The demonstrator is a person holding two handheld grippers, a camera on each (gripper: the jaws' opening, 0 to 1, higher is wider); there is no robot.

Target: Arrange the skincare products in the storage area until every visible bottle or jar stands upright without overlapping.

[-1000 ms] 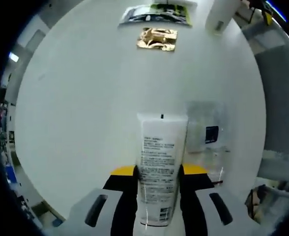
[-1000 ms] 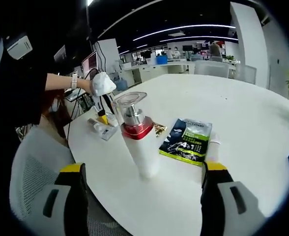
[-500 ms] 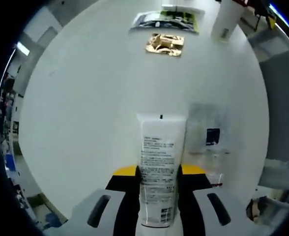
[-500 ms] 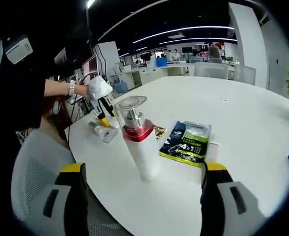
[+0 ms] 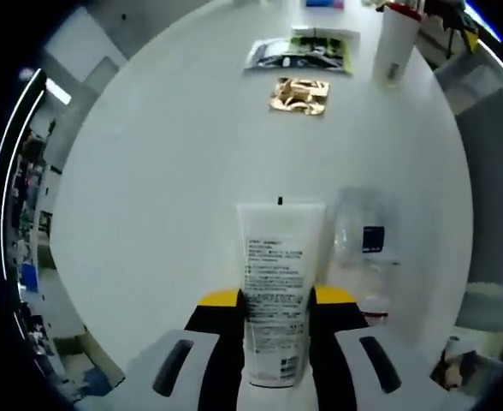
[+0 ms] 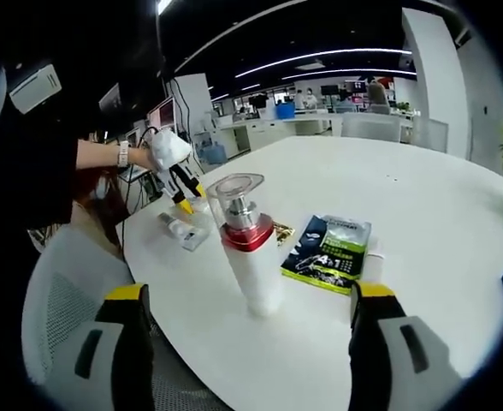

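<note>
Left gripper view: your left gripper [image 5: 275, 330] has its jaws clamped on a tube [image 5: 276, 287]; set down carelessly, it could topple onto the clear packet [image 5: 367, 244] just right of the jaws. Your right gripper [image 6: 250, 342] is spread empty before the pump bottle [image 6: 248, 253].

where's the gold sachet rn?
The gold sachet lies flat on the white table, toward the top of the left gripper view, just below the green-and-black packet and left of the pump bottle.

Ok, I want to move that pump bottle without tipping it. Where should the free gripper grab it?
Grip the pump bottle on its white body just below the red collar, coming in level from the right gripper's side with jaws open. It stands upright and tall; the clear cap on top looks loose.
</note>
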